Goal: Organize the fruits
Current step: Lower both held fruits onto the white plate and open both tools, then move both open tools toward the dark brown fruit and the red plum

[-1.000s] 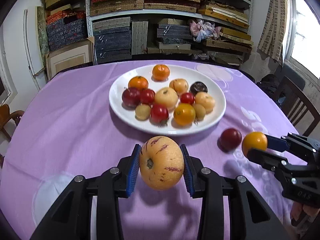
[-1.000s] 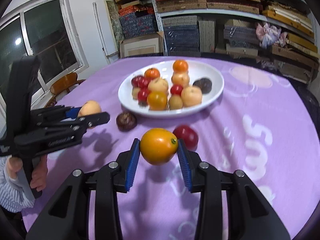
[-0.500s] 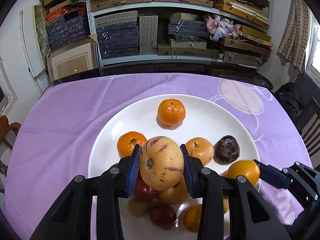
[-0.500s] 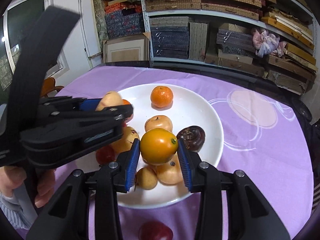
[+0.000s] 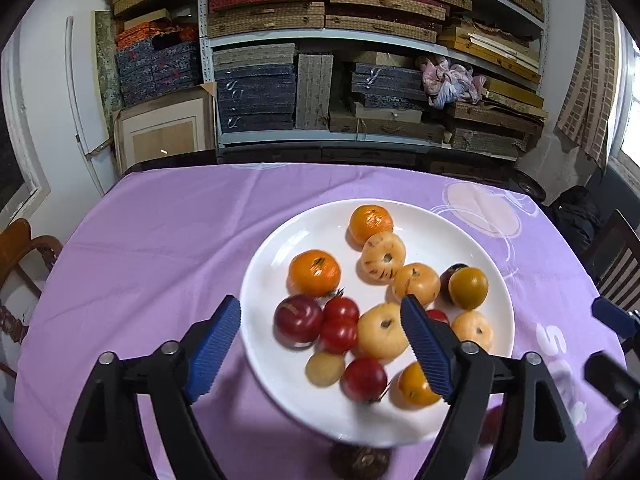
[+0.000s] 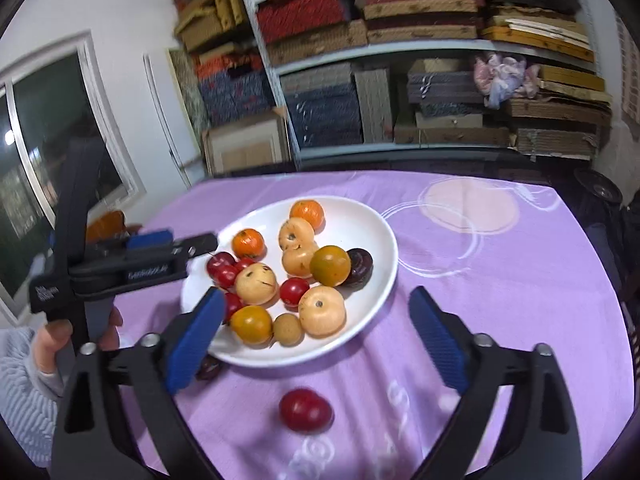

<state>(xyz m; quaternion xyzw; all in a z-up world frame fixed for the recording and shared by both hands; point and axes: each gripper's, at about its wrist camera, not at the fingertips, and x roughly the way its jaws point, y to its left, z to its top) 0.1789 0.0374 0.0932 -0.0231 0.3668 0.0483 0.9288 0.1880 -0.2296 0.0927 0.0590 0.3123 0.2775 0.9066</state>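
A white plate (image 5: 276,384) (image 6: 372,304) on the purple tablecloth holds several fruits. The striped pale melon (image 5: 383,257) (image 6: 296,233) lies near the far side of the plate by a tangerine (image 5: 371,222). The yellow-orange tomato (image 5: 468,288) (image 6: 330,265) rests by a dark fruit (image 6: 360,266). My left gripper (image 5: 320,350) is open and empty above the plate's near left part. My right gripper (image 6: 316,340) is open and empty above the plate's near right edge. The left gripper also shows in the right wrist view (image 6: 132,260).
A red fruit (image 6: 305,410) lies on the cloth in front of the plate. A dark brown fruit (image 5: 360,460) (image 6: 209,367) lies by the plate's near edge. Shelves of boxes (image 5: 360,60) stand behind the table. Chairs stand at the left (image 5: 20,256) and right (image 5: 620,268).
Both grippers opened. The striped melon and the yellow-orange tomato left the jaws and now lie on the plate. Both grippers drew back a little.
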